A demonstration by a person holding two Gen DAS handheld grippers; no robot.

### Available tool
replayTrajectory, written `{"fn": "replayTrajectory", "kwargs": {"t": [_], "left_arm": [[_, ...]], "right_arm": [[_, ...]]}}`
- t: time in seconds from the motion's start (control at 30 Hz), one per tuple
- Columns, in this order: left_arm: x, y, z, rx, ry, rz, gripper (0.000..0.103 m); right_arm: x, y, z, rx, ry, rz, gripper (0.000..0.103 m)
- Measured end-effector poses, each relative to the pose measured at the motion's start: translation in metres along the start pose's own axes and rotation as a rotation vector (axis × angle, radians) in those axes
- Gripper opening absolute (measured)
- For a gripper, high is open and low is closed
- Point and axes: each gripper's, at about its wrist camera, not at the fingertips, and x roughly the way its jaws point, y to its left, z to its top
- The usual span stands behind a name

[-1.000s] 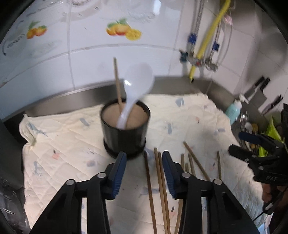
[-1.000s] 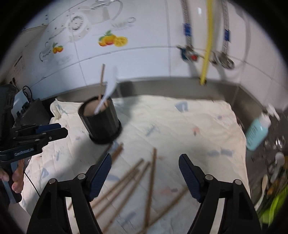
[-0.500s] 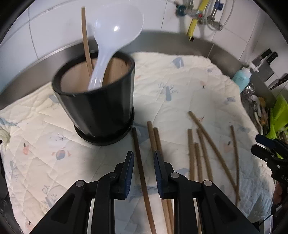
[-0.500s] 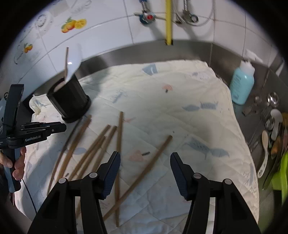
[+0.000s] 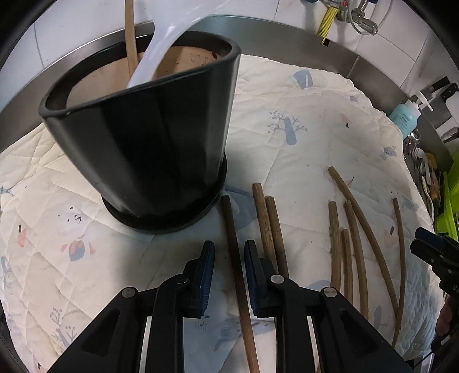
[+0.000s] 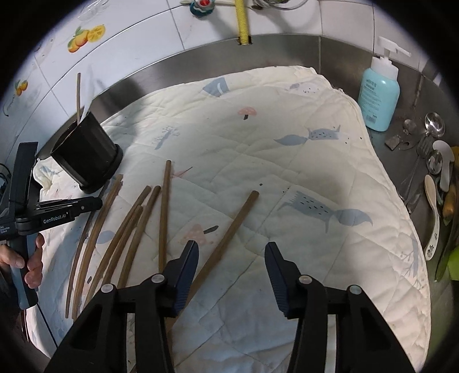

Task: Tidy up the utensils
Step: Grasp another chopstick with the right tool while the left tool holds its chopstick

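A black holder [image 5: 149, 137] stands on the quilted cloth [image 5: 301, 134] with a white spoon [image 5: 169, 48] and one brown chopstick [image 5: 130, 43] in it. Several brown chopsticks lie loose on the cloth to its right. My left gripper [image 5: 229, 259] is low over the cloth, its jaws narrowly open around one chopstick [image 5: 236, 258] without pinching it. My right gripper [image 6: 231, 258] is wide open and empty above the cloth, with a chopstick [image 6: 229, 229] lying between its fingers. The holder [image 6: 86, 152] and the left gripper [image 6: 66, 212] show at the left of the right wrist view.
A blue soap bottle [image 6: 378, 94] stands at the cloth's far right corner. Spoons and other cutlery [image 6: 436, 183] lie on the steel counter to the right. Knives [image 5: 441, 89] hang at the back right. A tiled wall and yellow hose [image 6: 242, 23] are behind.
My left gripper has dropped toward the cloth, closer to the holder, and narrowed its jaws around one chopstick. My right gripper has moved closer to the cloth and the loose chopsticks, still open.
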Motion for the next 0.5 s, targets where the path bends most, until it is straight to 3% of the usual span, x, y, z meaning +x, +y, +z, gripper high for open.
{"fn": "replayTrajectory", "kwargs": {"t": [0.2,0.5], "left_arm": [[0.004,-0.007,0.002,0.038,-0.009,0.015,0.009],[-0.007,-0.009,-0.005,0.039,-0.040,-0.008,0.006]], "right_arm": [[0.006,-0.008,0.001,0.046,0.015,0.003,0.044],[0.023,-0.015,0.012,0.125,0.035,0.044,0.032]]}}
